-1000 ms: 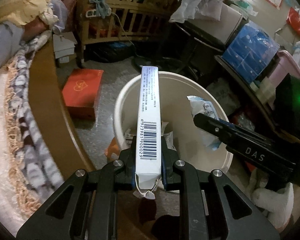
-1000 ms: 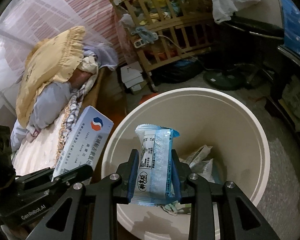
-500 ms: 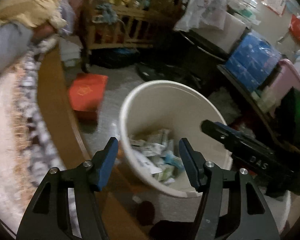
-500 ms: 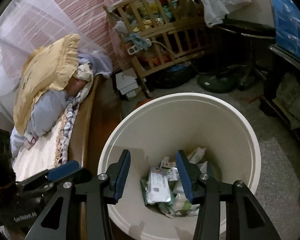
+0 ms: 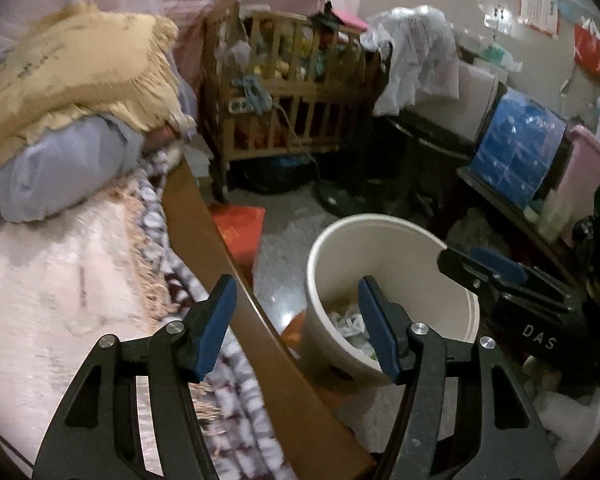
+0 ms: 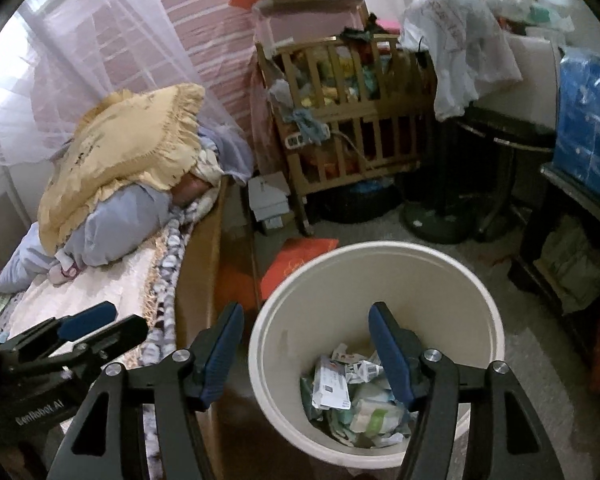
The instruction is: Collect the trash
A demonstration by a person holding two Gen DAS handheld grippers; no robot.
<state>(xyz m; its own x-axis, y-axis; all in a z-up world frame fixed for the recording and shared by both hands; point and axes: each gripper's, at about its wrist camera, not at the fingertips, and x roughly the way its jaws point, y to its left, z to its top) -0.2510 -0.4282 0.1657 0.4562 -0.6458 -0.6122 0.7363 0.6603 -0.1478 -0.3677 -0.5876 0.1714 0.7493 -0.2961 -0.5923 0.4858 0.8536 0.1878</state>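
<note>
1. Hovering over the bed's wooden edge (image 5: 228,272), the left tool (image 5: 296,320) stands spread with nothing between its blue pads (image 5: 216,312).
2. The white bin (image 6: 380,264) stands on the floor just beside the bed, under and ahead of the right tool (image 6: 306,344).
3. The right tool's jaws are opening, with nothing between them.
4. Trash (image 6: 352,396), boxes and crumpled wrappers, lies at the bin's bottom, below the right tool's right-hand pad.
5. In the left wrist view the bin (image 5: 380,236) sits to the right of the left tool, with the right tool (image 5: 488,268) over its far rim.
</note>
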